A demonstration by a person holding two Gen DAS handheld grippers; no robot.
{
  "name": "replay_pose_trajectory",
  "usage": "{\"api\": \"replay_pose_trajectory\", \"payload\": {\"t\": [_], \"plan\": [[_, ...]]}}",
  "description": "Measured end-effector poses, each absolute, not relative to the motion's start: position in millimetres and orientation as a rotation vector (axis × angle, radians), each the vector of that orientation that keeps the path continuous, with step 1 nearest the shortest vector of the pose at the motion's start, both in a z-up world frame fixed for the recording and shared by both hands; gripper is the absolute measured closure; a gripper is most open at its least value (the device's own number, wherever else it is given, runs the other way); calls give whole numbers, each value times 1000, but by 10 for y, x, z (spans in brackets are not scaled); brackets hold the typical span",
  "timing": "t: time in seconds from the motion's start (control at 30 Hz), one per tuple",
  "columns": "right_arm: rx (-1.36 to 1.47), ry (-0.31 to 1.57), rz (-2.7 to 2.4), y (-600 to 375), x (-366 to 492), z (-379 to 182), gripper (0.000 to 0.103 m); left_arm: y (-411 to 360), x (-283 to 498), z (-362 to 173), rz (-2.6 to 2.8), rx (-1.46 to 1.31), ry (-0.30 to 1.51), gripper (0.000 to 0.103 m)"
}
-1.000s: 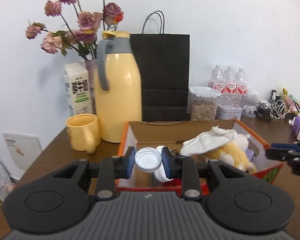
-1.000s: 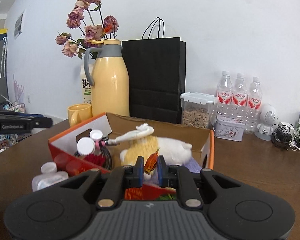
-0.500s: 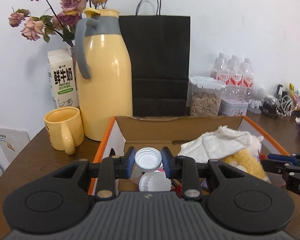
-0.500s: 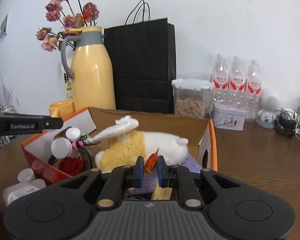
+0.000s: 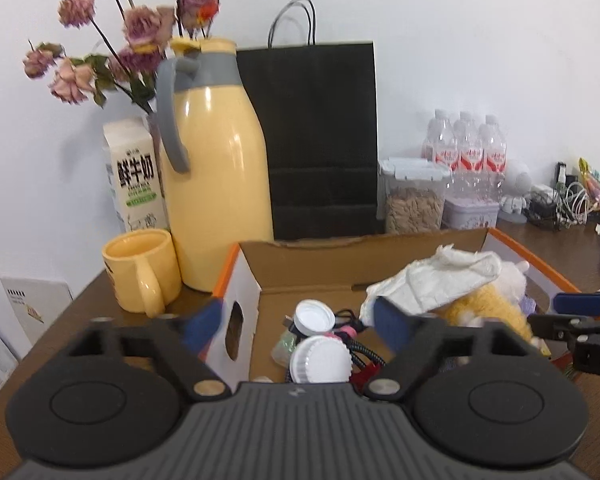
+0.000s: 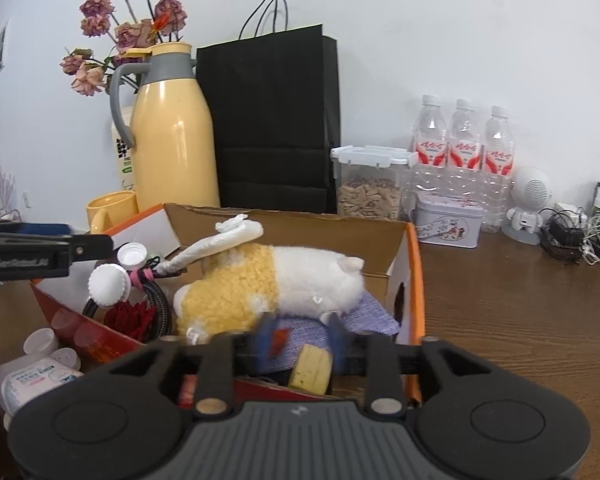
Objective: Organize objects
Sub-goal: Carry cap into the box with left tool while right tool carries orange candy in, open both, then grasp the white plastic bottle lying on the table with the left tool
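**Both grippers spread wide over the packed box**

Here's the left gripper [image 5: 300,320], hovering level over the near-left corner of the cardboard box [image 5: 308,260], its blue-padded jaws flung wide and blurred, nothing between them. Straight below lie two bottles with white ribbed caps [image 5: 319,360], round and plastic, resting inside the box beside a coil of braided cable [image 5: 364,350]. Moving right, a crumpled white cloth [image 5: 436,284] drapes over the plush toy [image 6: 268,288], fleecy yellow at one end, white at the other, sprawled across the middle of the box on a purple knitted cloth [image 6: 364,312]. Further right, the right gripper [image 6: 296,340] sits low at the box's near edge, jaws parted and gripping nothing; a small orange-red scrap [image 6: 279,342] shows between them, though whether it touches a pad cannot be told, and a yellow sponge block [image 6: 311,370] lies just underneath.
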State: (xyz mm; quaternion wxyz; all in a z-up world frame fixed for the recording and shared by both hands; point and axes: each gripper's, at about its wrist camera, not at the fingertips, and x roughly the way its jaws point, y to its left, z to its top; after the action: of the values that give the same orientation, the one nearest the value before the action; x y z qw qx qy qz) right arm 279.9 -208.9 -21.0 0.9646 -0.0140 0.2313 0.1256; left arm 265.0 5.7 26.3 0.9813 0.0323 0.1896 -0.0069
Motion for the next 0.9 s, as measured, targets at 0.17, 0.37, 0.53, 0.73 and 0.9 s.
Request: {"api": "replay_pose_trajectory", "payload": {"t": [0.17, 0.37, 0.53, 0.73, 0.9], "plan": [[-15, 430, 233, -2132, 2734, -154, 7, 62, 2595, 305, 3, 51, 362, 0], [-13, 414, 234, -2133, 2679, -117, 0, 80, 2557, 313, 11, 37, 366, 0], [-15, 405, 237, -2126, 2628, -92, 0, 82, 2510, 336, 10, 32, 362, 0], [-23, 398, 246, -2113, 2555, -70, 0, 50, 2406, 351, 21, 40, 360, 0], [-32, 386, 256, -2104, 2434, -49, 0, 30, 2241, 347, 25, 38, 371, 0]]}}
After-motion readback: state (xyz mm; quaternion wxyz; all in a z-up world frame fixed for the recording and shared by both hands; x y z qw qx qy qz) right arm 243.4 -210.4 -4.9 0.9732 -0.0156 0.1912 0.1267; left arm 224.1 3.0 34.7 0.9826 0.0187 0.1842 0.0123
